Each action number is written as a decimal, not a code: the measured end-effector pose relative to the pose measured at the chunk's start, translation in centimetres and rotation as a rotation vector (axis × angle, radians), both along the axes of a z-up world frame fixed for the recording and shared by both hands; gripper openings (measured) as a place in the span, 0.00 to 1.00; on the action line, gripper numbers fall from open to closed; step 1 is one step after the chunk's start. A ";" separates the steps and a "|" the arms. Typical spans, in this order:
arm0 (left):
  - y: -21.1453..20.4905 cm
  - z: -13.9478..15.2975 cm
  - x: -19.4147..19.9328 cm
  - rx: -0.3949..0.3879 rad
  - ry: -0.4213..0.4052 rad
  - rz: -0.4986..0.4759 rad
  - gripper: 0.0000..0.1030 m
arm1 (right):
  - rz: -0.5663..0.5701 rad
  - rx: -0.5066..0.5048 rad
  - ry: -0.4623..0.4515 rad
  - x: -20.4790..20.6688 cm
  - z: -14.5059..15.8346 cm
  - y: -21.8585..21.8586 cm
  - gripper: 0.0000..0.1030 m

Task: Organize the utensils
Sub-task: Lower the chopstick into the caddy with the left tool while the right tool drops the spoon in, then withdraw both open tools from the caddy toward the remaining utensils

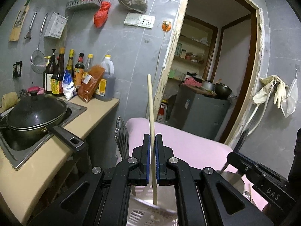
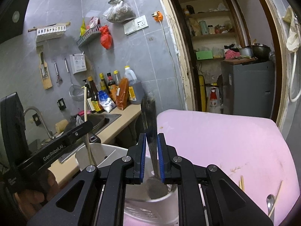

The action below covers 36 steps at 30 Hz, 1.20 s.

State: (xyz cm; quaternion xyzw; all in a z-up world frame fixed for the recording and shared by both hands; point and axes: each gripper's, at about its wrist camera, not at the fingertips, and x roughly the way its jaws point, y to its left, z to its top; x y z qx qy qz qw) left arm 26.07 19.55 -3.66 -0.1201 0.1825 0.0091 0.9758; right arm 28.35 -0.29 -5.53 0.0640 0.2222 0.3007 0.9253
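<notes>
My left gripper [image 1: 152, 143] is shut on a wooden chopstick [image 1: 151, 113] that stands upright, its lower end in a white slotted holder [image 1: 150, 214]. My right gripper [image 2: 151, 143] is shut on a metal spoon [image 2: 150, 116], handle up, its bowl inside a white cup [image 2: 154, 203] on the pink table [image 2: 216, 141]. The spoon also shows in the left wrist view [image 1: 121, 137]. The left gripper [image 2: 79, 130] with its chopstick [image 2: 85, 105] shows in the right wrist view. A spoon [image 2: 270, 203] and chopsticks [image 2: 241, 183] lie on the table at the right.
A beige counter [image 1: 97, 109] at the left carries a sink with a black lidded wok [image 1: 35, 113] and several sauce bottles [image 1: 62, 71]. Utensils hang on the grey tiled wall. A doorway [image 1: 216, 66] behind the table opens on shelves and a grey cabinet.
</notes>
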 end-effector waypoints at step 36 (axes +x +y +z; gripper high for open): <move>-11.1 7.1 -6.4 0.045 0.011 -0.063 0.91 | -0.224 0.000 -0.112 -7.5 7.0 -16.7 1.00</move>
